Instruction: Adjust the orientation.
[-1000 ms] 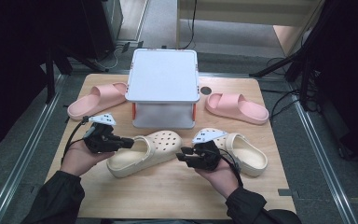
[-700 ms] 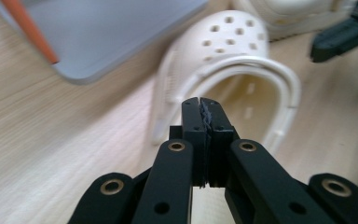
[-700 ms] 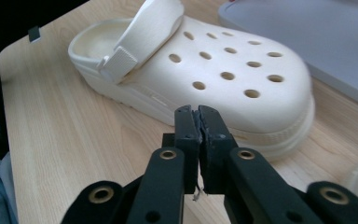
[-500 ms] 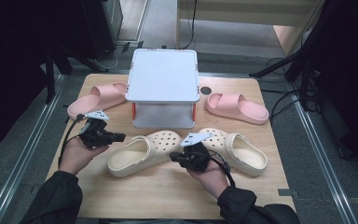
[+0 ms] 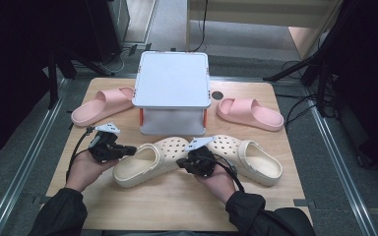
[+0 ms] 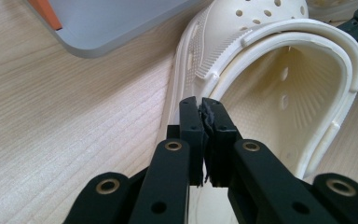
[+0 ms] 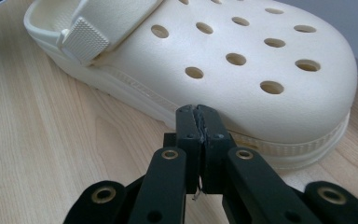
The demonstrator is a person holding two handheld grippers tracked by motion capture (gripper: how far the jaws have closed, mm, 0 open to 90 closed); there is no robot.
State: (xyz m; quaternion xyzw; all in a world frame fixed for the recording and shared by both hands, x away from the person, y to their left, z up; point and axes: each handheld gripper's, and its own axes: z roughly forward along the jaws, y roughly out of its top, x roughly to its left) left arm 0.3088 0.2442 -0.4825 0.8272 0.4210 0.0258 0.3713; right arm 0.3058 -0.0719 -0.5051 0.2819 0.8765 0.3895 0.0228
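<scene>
Pinching its jaws together with nothing between them, the left gripper [image 5: 128, 150] sits at the heel end of the left clog [image 5: 150, 161]. Seen from the left gripper view, its closed tips [image 6: 202, 109] stand just at the rim of the clog's [image 6: 279, 93] opening; whether they touch the rim cannot be told. The right gripper [image 5: 183, 163] is closed too: its jaws have just been closing, and the right gripper view shows the pads [image 7: 198, 116] pressed flat against each other, empty, right at the sole edge of the same clog [image 7: 242, 60] near its perforated toe. From above, that gripper lies between the left clog's toe and the right clog [image 5: 248, 160]. Both clogs rest on the table [image 5: 177, 201], toes close together, in front of the box [image 5: 172, 93]. One pink slide [image 5: 101, 105] lies left of the box, another pink slide [image 5: 250, 114] right of it.
</scene>
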